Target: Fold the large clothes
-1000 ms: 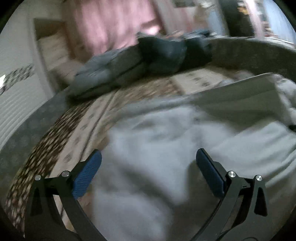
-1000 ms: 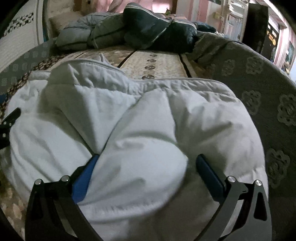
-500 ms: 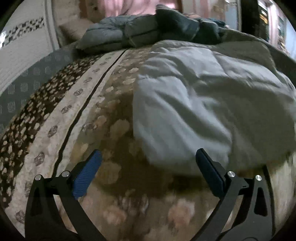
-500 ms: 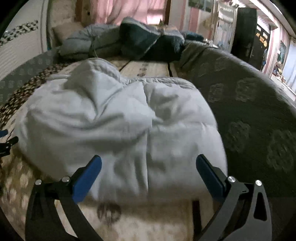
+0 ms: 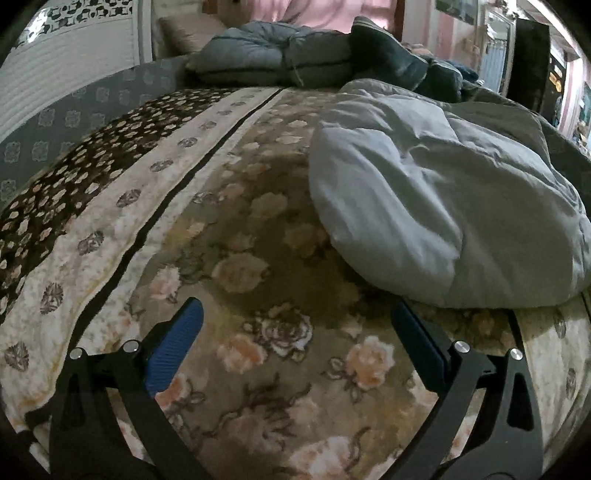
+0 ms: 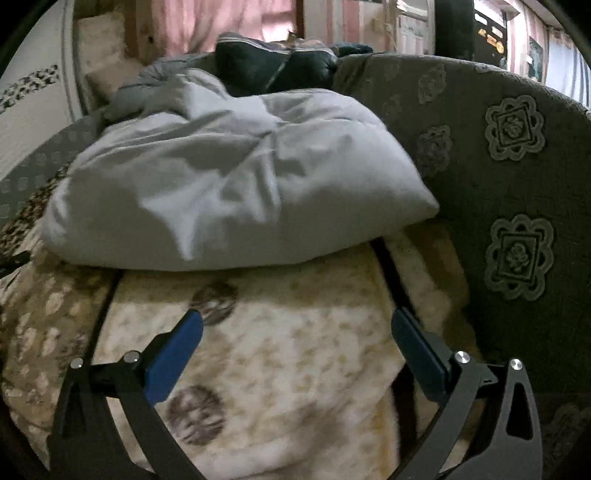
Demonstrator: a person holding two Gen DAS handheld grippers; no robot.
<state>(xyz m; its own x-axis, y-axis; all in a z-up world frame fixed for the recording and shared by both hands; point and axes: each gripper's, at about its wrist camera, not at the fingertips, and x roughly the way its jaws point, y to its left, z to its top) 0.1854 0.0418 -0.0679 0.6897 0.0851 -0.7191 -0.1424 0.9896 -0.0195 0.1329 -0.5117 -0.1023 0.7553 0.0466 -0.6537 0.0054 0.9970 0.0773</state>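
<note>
A puffy pale grey-white padded garment (image 5: 436,192) lies folded into a thick bundle on the flowered bedspread (image 5: 258,280), right of centre in the left wrist view. The same garment (image 6: 229,177) fills the middle of the right wrist view. My left gripper (image 5: 295,343) is open over bare bedspread, short of the bundle's near left edge, with nothing between its blue pads (image 5: 173,350). My right gripper (image 6: 295,347) is open too, hovering above the cream patterned bedspread (image 6: 280,354) in front of the bundle and holding nothing.
Grey and dark blue padded clothes (image 5: 295,59) are piled at the head of the bed. A grey-green blanket with flower medallions (image 6: 517,184) covers the bed's right side. A white panelled wall (image 5: 66,74) runs along the left. Pink curtains (image 6: 221,22) hang behind.
Both grippers have pulled back from the garment toward the foot of the bed. One second ago the fabric lay between the fingers; now it rests free on the bedspread.
</note>
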